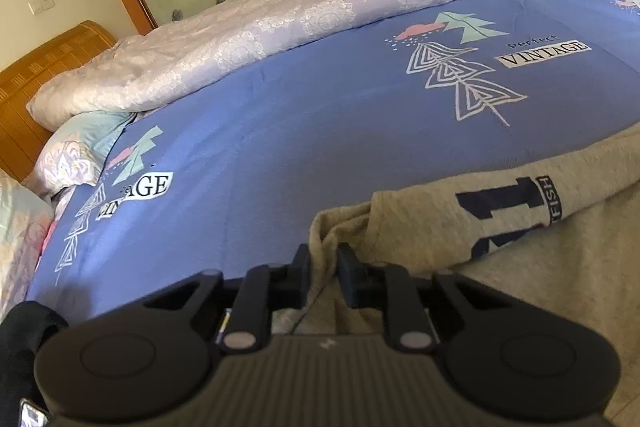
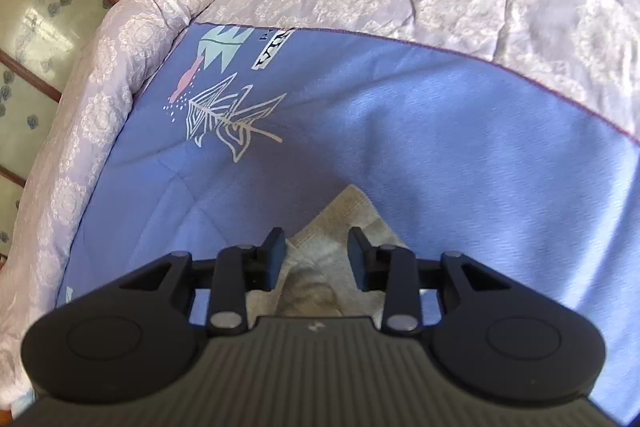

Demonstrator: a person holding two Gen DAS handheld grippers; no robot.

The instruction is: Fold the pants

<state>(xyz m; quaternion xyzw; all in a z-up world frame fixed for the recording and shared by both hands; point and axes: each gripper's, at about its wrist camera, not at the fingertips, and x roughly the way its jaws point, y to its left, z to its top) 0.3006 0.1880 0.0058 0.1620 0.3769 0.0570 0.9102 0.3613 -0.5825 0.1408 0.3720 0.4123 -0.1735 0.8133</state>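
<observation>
Down on the blue bedsheet [image 1: 280, 115] lie the grey pants [image 1: 460, 227], folded over so that a dark printed numeral faces up in the left wrist view. At their near edge the left gripper [image 1: 323, 259] has its jaws drawn close together with a bunched ridge of the grey cloth pinched between them. From the right wrist camera a pointed corner of the pants [image 2: 344, 223] shows on the sheet, and the right gripper [image 2: 317, 247] stands over it with its jaws partly apart; the cloth lies between and under the fingers [image 2: 276, 247], but the pads do not press on it. A pale patterned quilt [image 1: 320, 3] is heaped along the far side of the bed, with a wooden headboard [image 1: 44, 75] at the left.
</observation>
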